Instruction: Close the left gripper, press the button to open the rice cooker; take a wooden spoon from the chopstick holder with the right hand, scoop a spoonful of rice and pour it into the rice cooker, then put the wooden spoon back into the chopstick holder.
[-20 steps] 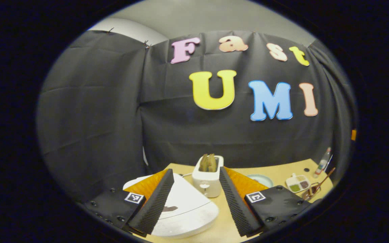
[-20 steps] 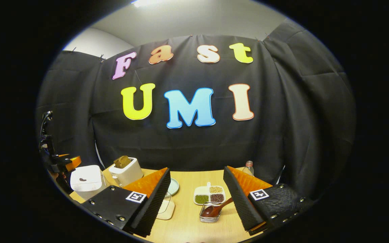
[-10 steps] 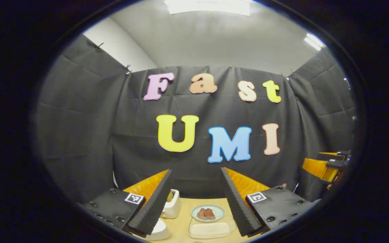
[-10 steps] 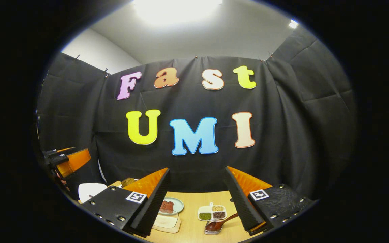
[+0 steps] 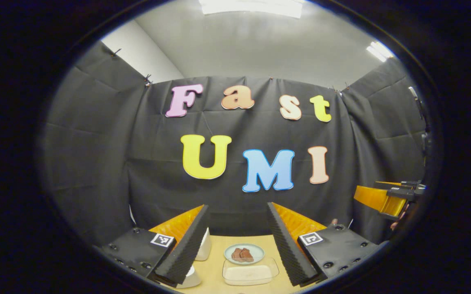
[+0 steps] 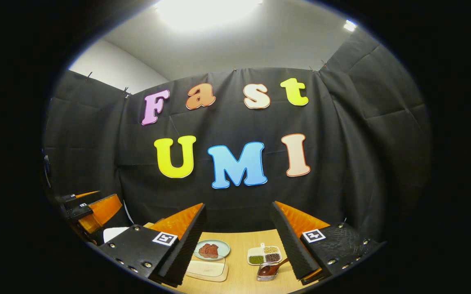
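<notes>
While both tongs ride high and level, the work sits low and ahead. Left tongs [image 5: 237, 245] released, nothing btwn them; right tongs [image 6: 238, 245] also spread wide, empty. Cooker [image 5: 190, 279] is a white body just below the left tongs' own left finger, close in, so left is the nearer one for the button; button itself can't be made out. Judgement: left tongs need to clench first, then drop down-left onto the lid front. Spoon [image 6: 274, 267] lies in the holder [image 6: 266, 274] just inside the right tongs' right finger, low and near, handle slanting up-right, bowl down-left. Grain tray [image 6: 265, 255] just beyond it. Plate [image 5: 244, 254] and clear box [image 5: 249, 274] sit btwn the left fingers on the surface [image 6: 241, 277].
</notes>
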